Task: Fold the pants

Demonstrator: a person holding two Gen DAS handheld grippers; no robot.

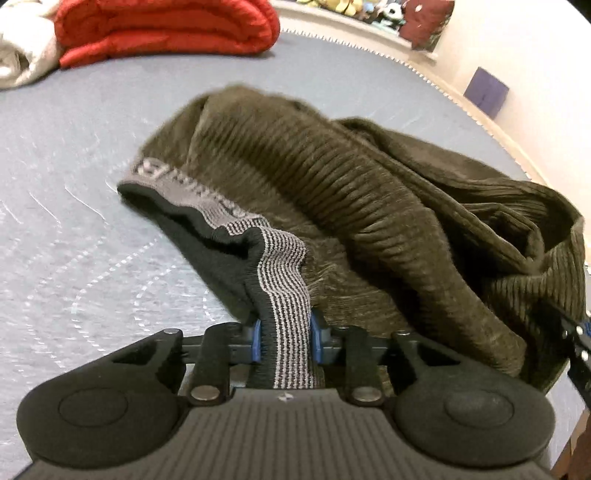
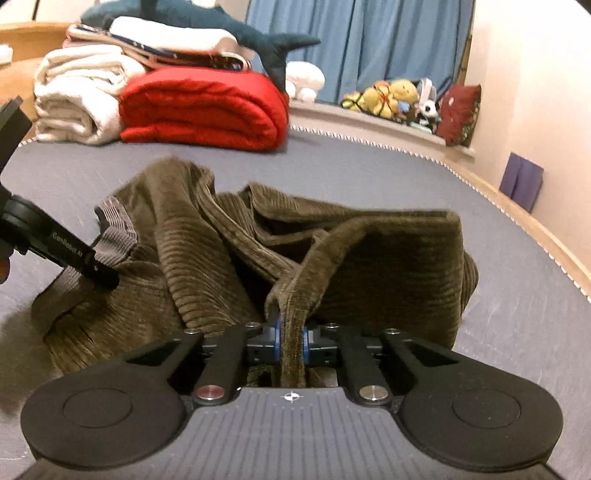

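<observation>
Left gripper (image 1: 285, 338) clamped on the striped elastic waistband (image 1: 284, 280) of the pants (image 1: 332, 192); right gripper (image 2: 291, 338) pinched tight on a bunched corduroy fold (image 2: 293, 295) of the same garment. Both jaws have cloth between the blue pads. The pants lie crumpled on the bed (image 1: 74, 221) directly ahead of both grippers, the heap spreading forward and to the right of the left gripper, and forward and to the left of the right one.

Handling, as judged: ribbed corduroy, soft and limp, moderately heavy for cloth, not fragile. It should drape and sag from any grip point and drag on the quilted cover. The waistband is the firmest edge and the better hold; the right grip on a loose fold may slip or carry extra layers. The matching waistband corner or a hem would likely serve better.

Beyond the pants: grey-blue stitched cover, flat and bare. Farther, a red blanket (image 2: 203, 107), rolled white towels (image 2: 81, 96) and a plush shark (image 2: 221, 26). Farthest, a sill with soft toys (image 2: 391, 96), blue curtains (image 2: 362, 44) and a pale wall.
</observation>
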